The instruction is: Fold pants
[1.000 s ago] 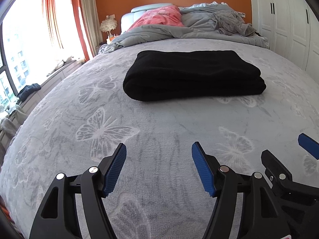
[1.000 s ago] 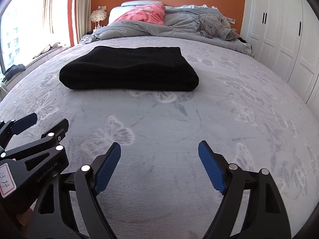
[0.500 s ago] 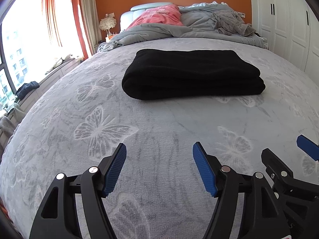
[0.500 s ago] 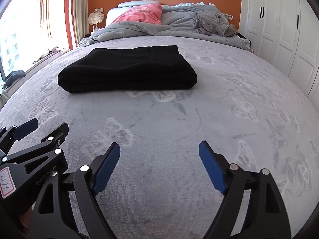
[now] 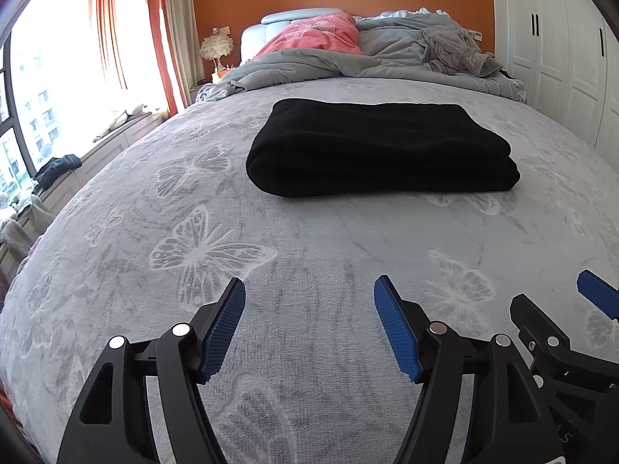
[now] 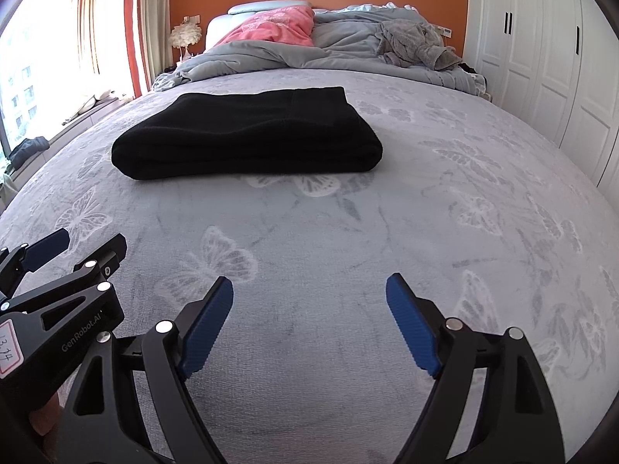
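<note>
Left wrist view: the black pants (image 5: pixel 381 147), centre frame, look soft, thick, light; take the near folded edge. The left gripper (image 5: pixel 309 324) and the right gripper (image 6: pixel 309 323) stand wide apart, holding nothing.

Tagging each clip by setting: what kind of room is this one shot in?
A home bedroom, most likely. A wide bed with a butterfly-print cover fills the view, with a rumpled grey duvet and pink pillow at its head. White wardrobe doors line one side. Folded black pants lie on the bed.

Side-by-side wrist views — low over bed (image 5: pixel 309 251), facing headboard (image 5: pixel 278 19).
</note>
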The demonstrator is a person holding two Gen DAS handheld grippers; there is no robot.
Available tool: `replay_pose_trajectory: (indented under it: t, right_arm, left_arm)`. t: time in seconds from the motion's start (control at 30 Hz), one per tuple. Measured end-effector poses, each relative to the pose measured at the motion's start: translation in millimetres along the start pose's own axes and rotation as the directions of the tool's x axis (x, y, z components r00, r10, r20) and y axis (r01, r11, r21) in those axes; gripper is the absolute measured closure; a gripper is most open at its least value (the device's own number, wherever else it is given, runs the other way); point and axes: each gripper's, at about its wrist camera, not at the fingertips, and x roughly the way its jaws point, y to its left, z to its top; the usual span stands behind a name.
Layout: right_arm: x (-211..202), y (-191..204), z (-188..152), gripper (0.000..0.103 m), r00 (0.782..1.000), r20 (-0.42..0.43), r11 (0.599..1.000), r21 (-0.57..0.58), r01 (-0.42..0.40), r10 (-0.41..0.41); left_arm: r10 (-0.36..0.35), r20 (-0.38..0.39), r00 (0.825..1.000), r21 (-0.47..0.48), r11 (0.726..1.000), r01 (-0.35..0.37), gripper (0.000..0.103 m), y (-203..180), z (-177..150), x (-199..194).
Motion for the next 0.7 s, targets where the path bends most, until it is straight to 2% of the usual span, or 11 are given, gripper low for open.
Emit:
replay_pose_trajectory:
  t: [0.2, 0.7]
  right_arm:
    - [0.1, -0.4, 0.2, 0.024, 1.000, -0.002, 1.000, 0.009, 0.000, 0.000]
    - [0.1, -1.4, -0.3, 0.024, 1.000, -0.002, 1.000, 0.010, 0.000, 0.000]
  left_arm:
    - [-0.011, -0.025, 1.000, -0.008, 1.000, 0.011, 0.037, 2.4, 0.8, 4.4]
    - [-0.013, -0.008, 1.000, 0.009, 1.000, 0.013, 0.037, 0.9, -0.4, 1.9]
